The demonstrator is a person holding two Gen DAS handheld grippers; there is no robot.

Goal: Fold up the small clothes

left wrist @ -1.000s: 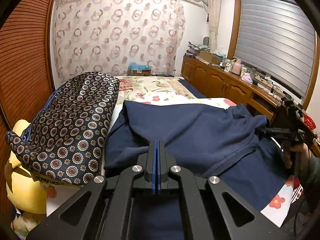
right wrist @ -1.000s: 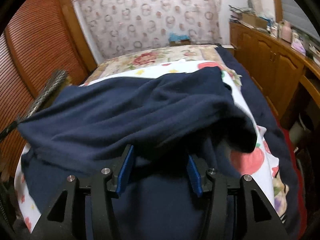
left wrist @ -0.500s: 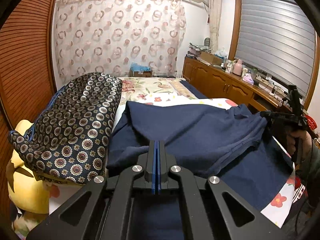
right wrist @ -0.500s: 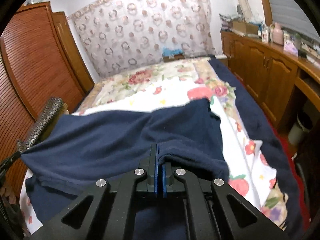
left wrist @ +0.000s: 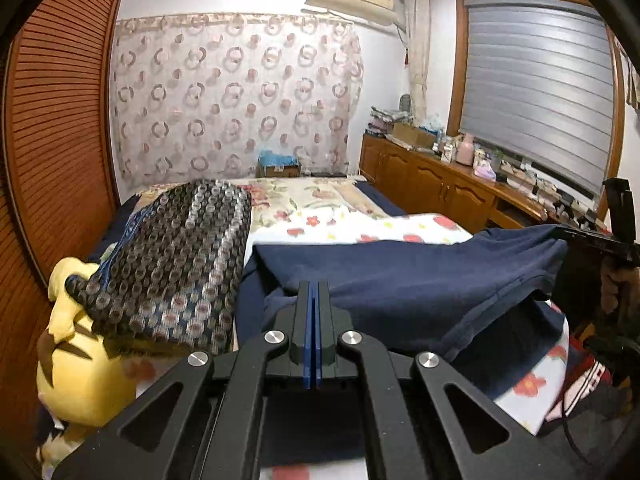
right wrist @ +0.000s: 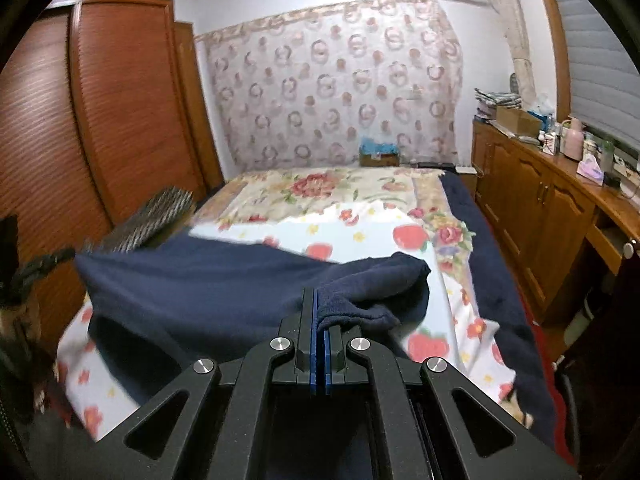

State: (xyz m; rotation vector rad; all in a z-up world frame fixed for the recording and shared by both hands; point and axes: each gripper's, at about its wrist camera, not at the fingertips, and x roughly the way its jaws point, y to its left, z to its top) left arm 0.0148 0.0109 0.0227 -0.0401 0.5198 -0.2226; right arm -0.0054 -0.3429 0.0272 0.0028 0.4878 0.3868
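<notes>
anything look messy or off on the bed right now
Nothing is damaged or spilled. The navy garment is bunched at the corner pinched by the right gripper, and a yellow plush lies half buried under a patterned cloth.

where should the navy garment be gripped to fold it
Grip the navy garment by its near edge, one corner per gripper, coming in from the foot of the bed. It lies spread widthwise, so the left gripper and right gripper, each pinching a near corner, look well placed.
</notes>
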